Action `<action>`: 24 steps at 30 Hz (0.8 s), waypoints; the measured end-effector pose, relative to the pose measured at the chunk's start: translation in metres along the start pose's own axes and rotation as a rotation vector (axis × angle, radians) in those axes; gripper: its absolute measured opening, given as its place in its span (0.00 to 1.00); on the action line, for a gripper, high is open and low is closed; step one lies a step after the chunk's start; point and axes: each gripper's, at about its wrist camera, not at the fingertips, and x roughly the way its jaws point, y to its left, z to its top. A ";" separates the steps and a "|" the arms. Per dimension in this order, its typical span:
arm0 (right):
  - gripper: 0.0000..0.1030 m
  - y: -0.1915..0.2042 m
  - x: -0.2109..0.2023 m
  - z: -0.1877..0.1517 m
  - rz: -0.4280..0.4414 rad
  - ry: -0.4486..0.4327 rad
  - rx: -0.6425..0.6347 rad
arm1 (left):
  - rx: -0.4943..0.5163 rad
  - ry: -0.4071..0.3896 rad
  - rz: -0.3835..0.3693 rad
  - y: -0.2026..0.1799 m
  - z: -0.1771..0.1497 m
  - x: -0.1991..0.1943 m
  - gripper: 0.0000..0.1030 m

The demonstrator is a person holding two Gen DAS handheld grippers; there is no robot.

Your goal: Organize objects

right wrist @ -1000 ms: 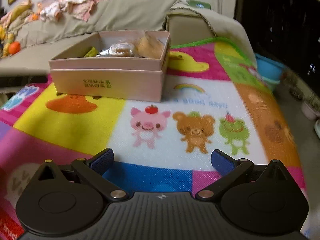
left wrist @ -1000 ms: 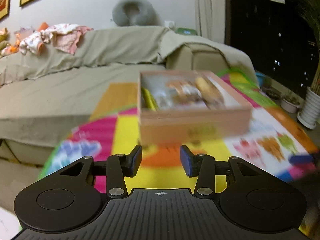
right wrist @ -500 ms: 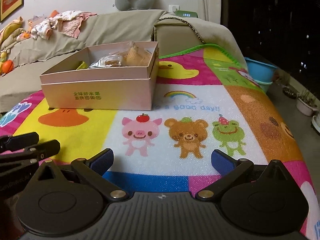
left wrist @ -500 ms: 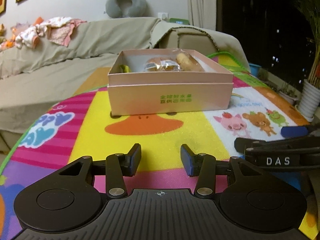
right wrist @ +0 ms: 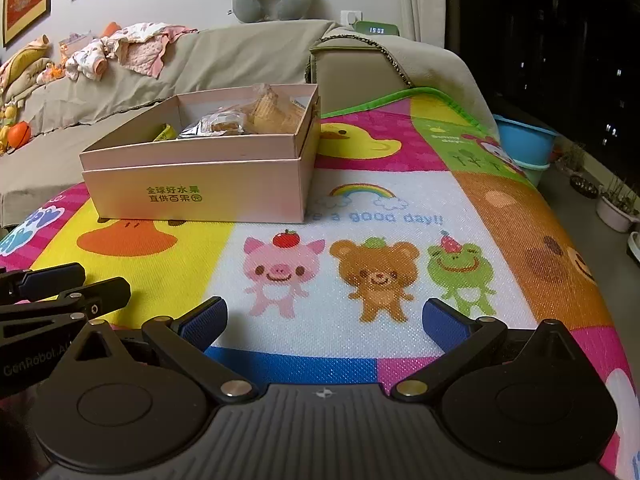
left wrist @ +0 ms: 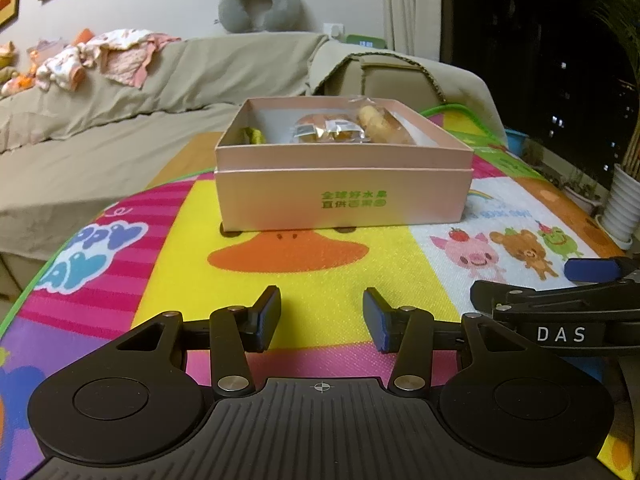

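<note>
Now your left gripper, lower and steadier than a second ago, is opening its jaws on nothing; the pink snack box sits ahead on the play mat; your right gripper gapes wide, empty.

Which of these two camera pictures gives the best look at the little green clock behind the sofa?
The right wrist view: the green clock sits whole above the sofa arm, its lit digits showing. In the left wrist view the clock is smaller, partly hidden by the sofa cover, and its digits are too blurred to read.
</note>
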 end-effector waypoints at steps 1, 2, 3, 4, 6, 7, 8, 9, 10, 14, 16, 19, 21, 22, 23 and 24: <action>1.00 0.000 0.000 0.000 0.002 -0.001 0.003 | 0.001 0.000 0.003 -0.001 0.000 0.000 0.49; 1.00 -0.001 -0.001 0.000 0.005 -0.003 0.007 | 0.002 0.000 0.005 -0.001 0.000 0.000 0.49; 1.00 -0.001 -0.001 -0.001 0.006 -0.003 0.008 | 0.002 0.000 0.006 -0.001 0.000 0.000 0.49; 1.00 -0.001 -0.001 -0.001 0.004 -0.002 0.006 | 0.000 0.000 0.004 -0.001 0.000 0.000 0.49; 1.00 0.000 0.000 -0.001 0.001 -0.003 0.003 | -0.010 0.000 -0.003 0.001 0.000 0.000 0.49; 1.00 0.000 0.000 -0.001 0.000 -0.003 0.001 | -0.014 0.000 -0.005 0.001 0.000 0.000 0.49; 1.00 0.001 0.000 -0.001 -0.001 -0.003 0.001 | -0.014 -0.001 -0.006 0.001 0.000 0.000 0.49; 1.00 0.001 0.000 0.000 0.000 -0.003 0.002 | -0.015 -0.001 -0.006 0.001 0.000 0.000 0.49; 1.00 0.001 0.000 0.000 0.000 -0.003 0.002 | -0.015 0.000 -0.006 0.001 0.000 0.000 0.49; 1.00 0.001 0.000 0.000 0.000 -0.003 0.002 | -0.023 -0.001 -0.011 0.003 0.000 -0.001 0.49; 1.00 0.001 0.001 0.000 -0.001 -0.003 0.001 | -0.022 -0.001 -0.010 0.003 0.000 -0.001 0.49; 1.00 0.001 0.000 0.000 0.000 -0.004 0.002 | -0.025 -0.001 -0.012 0.003 0.001 -0.001 0.48; 1.00 0.001 0.001 0.000 0.000 -0.004 0.002 | -0.032 -0.002 -0.017 0.004 0.001 0.000 0.48; 1.00 0.001 0.001 0.000 -0.001 -0.004 0.001 | -0.034 -0.002 -0.018 0.004 0.001 0.000 0.48; 1.00 0.001 0.000 -0.001 -0.001 -0.003 0.002 | -0.029 -0.001 -0.015 0.004 0.001 0.000 0.48; 1.00 0.001 0.000 -0.001 0.000 -0.004 0.002 | -0.024 -0.001 -0.010 0.003 0.002 0.001 0.48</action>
